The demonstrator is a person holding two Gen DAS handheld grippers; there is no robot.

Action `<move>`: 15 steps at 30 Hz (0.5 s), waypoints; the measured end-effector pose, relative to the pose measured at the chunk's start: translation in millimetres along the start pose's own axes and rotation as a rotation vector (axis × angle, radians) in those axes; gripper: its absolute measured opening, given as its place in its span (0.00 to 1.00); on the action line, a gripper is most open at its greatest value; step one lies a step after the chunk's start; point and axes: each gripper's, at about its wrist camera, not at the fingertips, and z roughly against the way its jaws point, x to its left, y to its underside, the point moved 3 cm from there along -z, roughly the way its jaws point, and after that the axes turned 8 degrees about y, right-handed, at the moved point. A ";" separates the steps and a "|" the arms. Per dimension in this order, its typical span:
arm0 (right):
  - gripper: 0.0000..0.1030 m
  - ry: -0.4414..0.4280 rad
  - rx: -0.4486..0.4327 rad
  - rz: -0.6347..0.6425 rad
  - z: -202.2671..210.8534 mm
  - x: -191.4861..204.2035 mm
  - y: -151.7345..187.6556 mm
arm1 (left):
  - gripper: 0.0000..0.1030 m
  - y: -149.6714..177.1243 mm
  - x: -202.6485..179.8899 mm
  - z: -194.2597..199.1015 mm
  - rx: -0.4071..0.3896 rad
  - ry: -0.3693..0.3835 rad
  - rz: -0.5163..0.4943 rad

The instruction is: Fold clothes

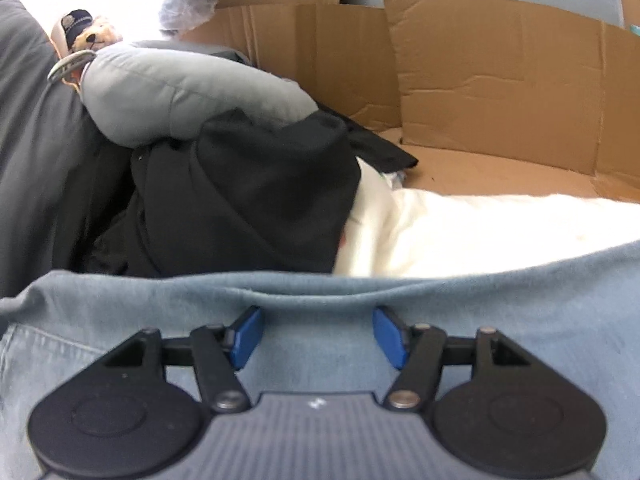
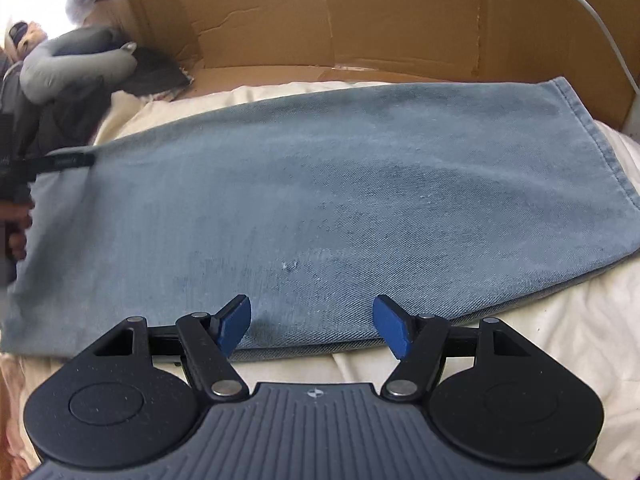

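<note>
Light blue jeans (image 2: 340, 184) lie flat on a cream sheet (image 2: 540, 340), legs stacked, with the hem at the right. My right gripper (image 2: 314, 326) hovers open over the jeans' near long edge, with denim below and nothing pinched. My left gripper (image 1: 319, 330) is open over the other end of the jeans (image 1: 480, 320), just short of a raised fold in the cloth, its blue pads (image 1: 248, 332) apart. In the right wrist view, the left gripper (image 2: 60, 162) shows at the far left edge with a hand (image 2: 16, 220) behind it.
A heap of black clothes (image 1: 240, 192) with a grey padded garment (image 1: 180, 92) on top lies beyond the left end. A teddy bear in a cap (image 1: 86, 32) sits behind it. Cardboard walls (image 2: 360, 20) ring the sheet at the back. A white cable (image 2: 608, 32) runs down at the right.
</note>
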 end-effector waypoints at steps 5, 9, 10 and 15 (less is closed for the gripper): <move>0.75 0.002 -0.005 0.014 0.2 2.8 -0.2 | 0.71 -2.7 2.1 -7.8 -0.017 0.009 0.025; 0.75 -0.003 -0.020 0.008 2.8 0.5 -0.8 | 0.79 -10.2 -1.7 -15.8 -0.003 -0.006 0.044; 0.75 -0.003 -0.023 0.006 3.5 -0.5 -0.4 | 0.81 -13.1 -3.0 -18.7 0.003 -0.013 0.045; 0.75 0.001 -0.023 -0.001 4.1 -6.8 3.9 | 0.79 -25.2 -1.9 -30.2 0.013 -0.033 0.047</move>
